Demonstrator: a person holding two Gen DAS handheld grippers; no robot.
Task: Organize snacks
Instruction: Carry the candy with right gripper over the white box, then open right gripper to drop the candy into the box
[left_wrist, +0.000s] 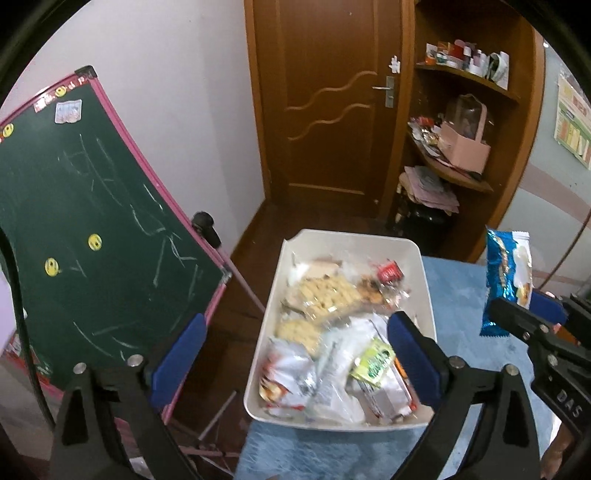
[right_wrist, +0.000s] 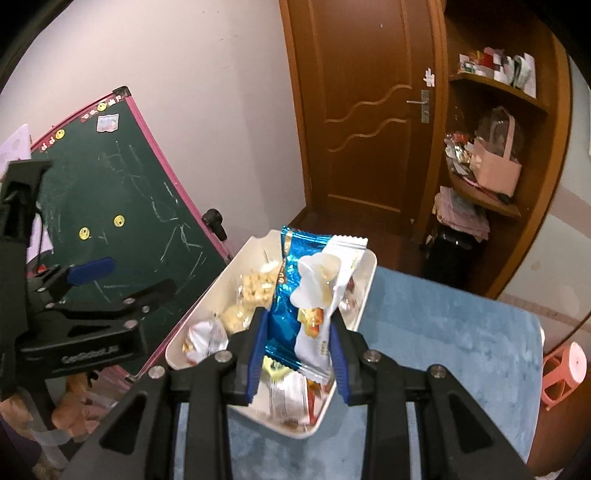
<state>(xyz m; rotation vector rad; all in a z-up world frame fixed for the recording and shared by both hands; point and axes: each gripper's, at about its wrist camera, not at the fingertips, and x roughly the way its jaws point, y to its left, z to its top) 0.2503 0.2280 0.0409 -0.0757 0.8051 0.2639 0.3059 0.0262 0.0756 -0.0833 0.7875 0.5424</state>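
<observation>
The blue plush-covered table (right_wrist: 443, 332) carries the landmark for everything here, a white rectangular plastic tray (left_wrist: 424, 273) heaped with mixed snack packets at the table's left edge. Above the tray's right side hangs the right gripper (right_wrist: 297, 354), its fingers (right_wrist: 258, 354) clamped on a shiny blue foil snack packet (right_wrist: 282, 314) and a white plastic packet (right_wrist: 314, 332) together, both standing upright between the pads. Over the tray's near-left corner is the left gripper (left_wrist: 295, 365), fingers spread wide with nothing between them. To do this step well, I judge the pair should be carried clear of the tray with the grip kept firm, since two slick wrappers can slide apart; the free gripper could take one for sorting.
</observation>
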